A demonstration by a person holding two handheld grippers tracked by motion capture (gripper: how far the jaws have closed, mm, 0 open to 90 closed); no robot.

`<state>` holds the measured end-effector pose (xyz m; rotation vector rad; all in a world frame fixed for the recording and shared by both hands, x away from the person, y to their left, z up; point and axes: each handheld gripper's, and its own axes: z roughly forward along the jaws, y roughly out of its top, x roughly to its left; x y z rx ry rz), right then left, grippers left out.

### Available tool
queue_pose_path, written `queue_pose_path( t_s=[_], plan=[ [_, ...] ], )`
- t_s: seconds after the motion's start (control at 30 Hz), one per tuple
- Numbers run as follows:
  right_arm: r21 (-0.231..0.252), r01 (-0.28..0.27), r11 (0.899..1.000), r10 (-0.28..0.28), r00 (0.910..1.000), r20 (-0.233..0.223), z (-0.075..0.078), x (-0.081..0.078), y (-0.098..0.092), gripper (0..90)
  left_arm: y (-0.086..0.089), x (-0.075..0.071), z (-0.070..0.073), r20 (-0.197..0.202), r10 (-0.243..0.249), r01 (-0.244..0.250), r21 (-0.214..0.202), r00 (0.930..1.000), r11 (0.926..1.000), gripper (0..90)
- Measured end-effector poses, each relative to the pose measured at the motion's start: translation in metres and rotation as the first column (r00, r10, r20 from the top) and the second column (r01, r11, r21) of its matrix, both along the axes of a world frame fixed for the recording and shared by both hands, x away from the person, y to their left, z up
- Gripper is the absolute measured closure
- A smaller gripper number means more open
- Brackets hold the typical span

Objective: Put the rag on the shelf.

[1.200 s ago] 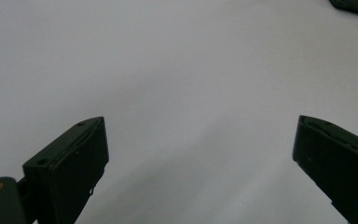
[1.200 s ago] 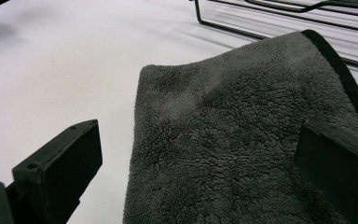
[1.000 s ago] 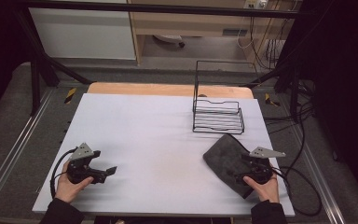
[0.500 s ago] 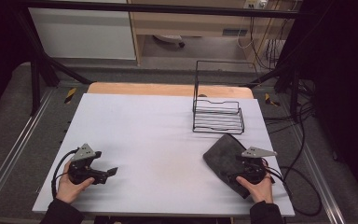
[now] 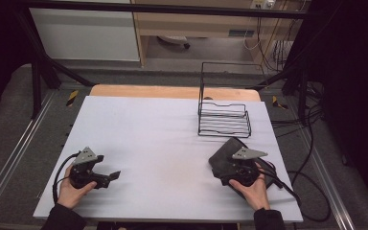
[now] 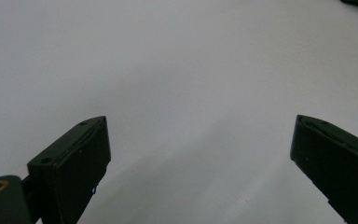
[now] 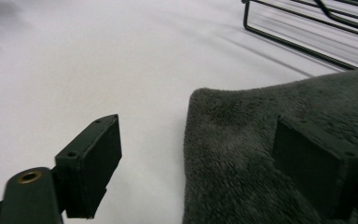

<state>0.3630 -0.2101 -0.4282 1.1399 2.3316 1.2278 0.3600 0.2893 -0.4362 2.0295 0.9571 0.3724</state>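
Note:
A dark grey fleecy cloth [image 5: 227, 149] lies flat on the white table [image 5: 158, 129], near its front right, just in front of a black wire rack [image 5: 224, 120]. My right gripper [image 5: 226, 168] rests over the cloth and is open. Its jaws have just been closing. In the right gripper view [image 7: 196, 121] the cloth [image 7: 242, 158] has its left edge between the jaws: one jaw stands on bare table, the other on the fleece, and neither presses it. My left gripper [image 5: 111, 177] lies at the front left, open [image 6: 198, 126], with nothing between its fingers.
The wire rack [image 7: 307, 28] has a tall back frame and stands at the table's far right. Cables trail off the right edge beside my right hand. A wooden strip runs along the far edge, with cabinets beyond it.
My right hand has slid left, further onto the cloth. The left hand and its gripper have stayed where they were.

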Motion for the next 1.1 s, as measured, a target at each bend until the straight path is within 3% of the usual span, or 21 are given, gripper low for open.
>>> queue_pose_path(
  t_s=[0.1, 0.2, 0.33, 0.4, 0.43, 0.67, 0.9, 1.1],
  plan=[
    [-0.021, -0.012, 1.0, 0.012, 0.9999, 0.004, -0.002, 0.002, 0.004, 26.0, 0.0, 0.0, 0.0, -0.002, 0.001, -0.001, 0.001, 1.0, 1.0, 5.1],
    [-0.049, -0.031, 0.998, 0.03, 0.9992, -0.028, -0.006, 0.006, 0.011, 38.9, -0.001, 0.0, -0.001, -0.004, 0.0, 0.001, 0.008, 1.0, 1.0, 5.4],
    [-0.083, -0.022, 0.996, 0.02, 0.9995, -0.024, -0.009, 0.012, 0.016, 46.8, -0.001, 0.0, 0.0, -0.002, 0.0, 0.0, 0.012, 1.0, 0.9999, 5.6],
    [-0.112, -0.022, 0.993, 0.02, 0.9996, -0.02, -0.011, 0.016, 0.019, 51.8, -0.001, 0.0, -0.001, -0.003, 0.003, -0.003, 0.012, 1.0, 0.9999, 5.7],
    [-0.152, -0.02, 0.988, 0.02, 0.9998, 0.0, -0.014, 0.018, 0.023, 57.5, -0.001, 0.0, -0.001, -0.003, 0.004, -0.004, 0.013, 1.0, 0.9999, 5.8],
    [-0.205, -0.012, 0.979, 0.02, 0.9991, 0.037, -0.017, 0.018, 0.025, 71.0, -0.001, 0.0, -0.001, 0.0, 0.004, -0.004, 0.016, 1.0, 0.9999, 6.2],
    [-0.207, -0.015, 0.978, 0.022, 0.9992, 0.033, -0.016, 0.019, 0.025, 81.3, -0.001, 0.0, -0.001, 0.0, 0.005, -0.005, 0.017, 1.0, 0.9998, 6.3],
    [-0.159, -0.002, 0.987, 0.007, 0.9994, 0.033, -0.006, 0.018, 0.025, 83.3, 0.0, 0.001, 0.0, 0.002, 0.005, -0.005, 0.018, 1.0, 0.9998, 6.6]
  ],
)
